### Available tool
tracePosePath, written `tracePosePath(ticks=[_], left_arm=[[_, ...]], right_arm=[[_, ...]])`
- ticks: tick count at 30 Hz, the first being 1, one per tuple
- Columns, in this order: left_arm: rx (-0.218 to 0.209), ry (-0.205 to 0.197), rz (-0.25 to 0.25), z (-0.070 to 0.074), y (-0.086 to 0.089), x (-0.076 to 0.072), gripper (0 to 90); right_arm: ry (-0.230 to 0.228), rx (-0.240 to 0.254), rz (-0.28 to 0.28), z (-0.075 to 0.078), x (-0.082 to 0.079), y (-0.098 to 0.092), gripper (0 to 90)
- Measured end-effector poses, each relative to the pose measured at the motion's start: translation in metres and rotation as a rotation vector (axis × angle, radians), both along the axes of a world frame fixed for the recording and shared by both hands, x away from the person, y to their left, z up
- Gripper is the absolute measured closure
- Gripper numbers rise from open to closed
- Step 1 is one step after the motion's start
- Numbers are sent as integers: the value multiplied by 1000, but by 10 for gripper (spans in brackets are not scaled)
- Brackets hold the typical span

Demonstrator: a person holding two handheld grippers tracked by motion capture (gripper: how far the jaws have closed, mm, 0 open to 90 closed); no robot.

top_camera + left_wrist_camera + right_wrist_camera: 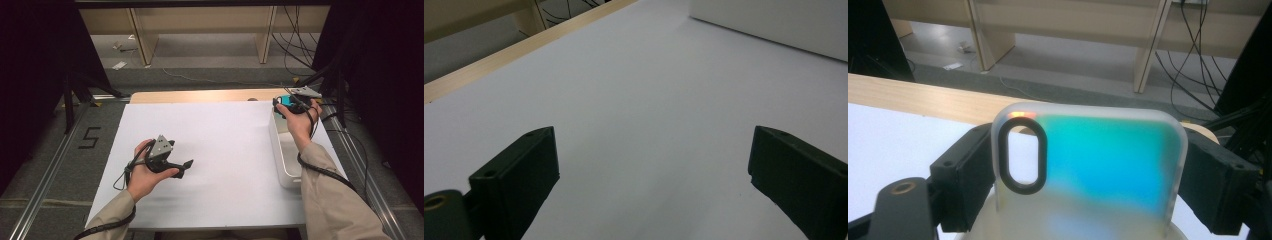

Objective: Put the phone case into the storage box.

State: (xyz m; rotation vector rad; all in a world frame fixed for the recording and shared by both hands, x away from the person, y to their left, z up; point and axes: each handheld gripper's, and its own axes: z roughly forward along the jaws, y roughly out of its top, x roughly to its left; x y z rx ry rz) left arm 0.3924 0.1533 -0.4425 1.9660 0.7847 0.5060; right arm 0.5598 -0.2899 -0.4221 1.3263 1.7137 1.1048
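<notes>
— What was held at the table's far right?

— A translucent teal phone case with a black oval camera cut-out (1088,170) was seen clamped edge to edge by the right gripper (286,106), upright above the far end of the white plastic bin (285,165), presumably so it could be lifted clear.

— And the other claw?

— The left gripper (654,175) was kept released and empty, low over the white table sheet (220,145) at near left, apparently held ready.

White counter (220,165), wooden strip along far edge; pale shelving legs (142,42), black cables (300,50) on floor beyond.
</notes>
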Motion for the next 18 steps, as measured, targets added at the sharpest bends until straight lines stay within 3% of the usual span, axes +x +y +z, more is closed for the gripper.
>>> tracePosePath(ticks=[18], left_arm=[[-1,-1,0,0,0,0,53]], right_arm=[[18,2,-2,-4,1,0,177]])
